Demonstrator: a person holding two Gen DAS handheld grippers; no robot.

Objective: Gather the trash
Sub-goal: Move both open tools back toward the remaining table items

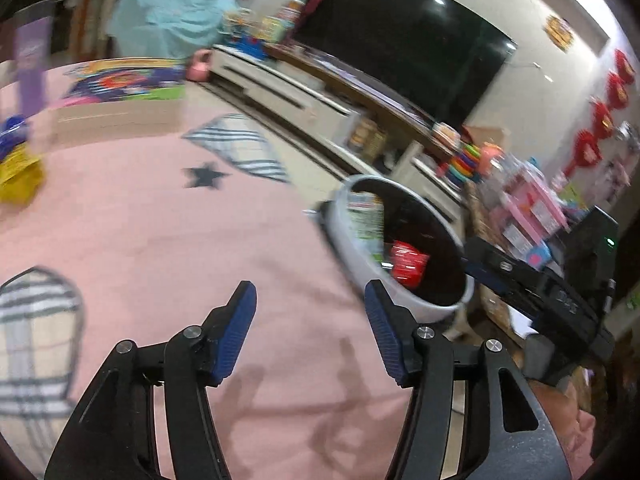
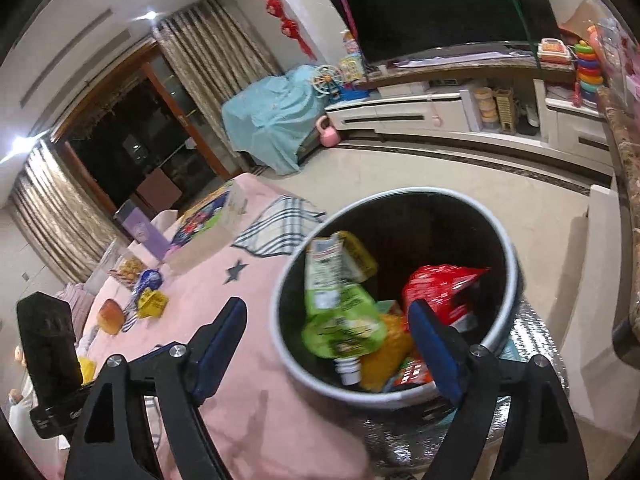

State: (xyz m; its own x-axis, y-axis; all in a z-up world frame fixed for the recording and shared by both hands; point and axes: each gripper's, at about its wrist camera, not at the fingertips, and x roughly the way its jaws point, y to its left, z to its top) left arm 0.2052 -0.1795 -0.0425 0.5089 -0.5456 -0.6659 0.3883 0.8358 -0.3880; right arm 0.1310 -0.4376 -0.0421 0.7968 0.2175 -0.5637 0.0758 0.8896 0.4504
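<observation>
A white bin [image 2: 400, 397] with a black liner stands beside the pink-clothed table [image 2: 248, 400]. Inside it lie a green pouch [image 2: 340, 312], a red wrapper [image 2: 436, 288] and an orange packet [image 2: 386, 356]. My right gripper [image 2: 326, 308] hangs open over the bin's near rim with nothing held between its fingers. In the left wrist view my left gripper [image 1: 310, 292] is open and empty above the pink cloth [image 1: 200, 240], with the bin [image 1: 360, 264] just to its right. A yellow wrapper [image 2: 152, 302] and a blue wrapper [image 2: 148, 280] lie on the far part of the table.
A bread roll [image 2: 110, 316], a purple box [image 2: 142, 232] and a colourful flat box [image 2: 204, 216] also sit on the table. Behind the bin runs a white TV cabinet [image 2: 400, 116] with a large TV [image 2: 440, 4] and toys. A silver mat [image 2: 400, 440] lies under the bin.
</observation>
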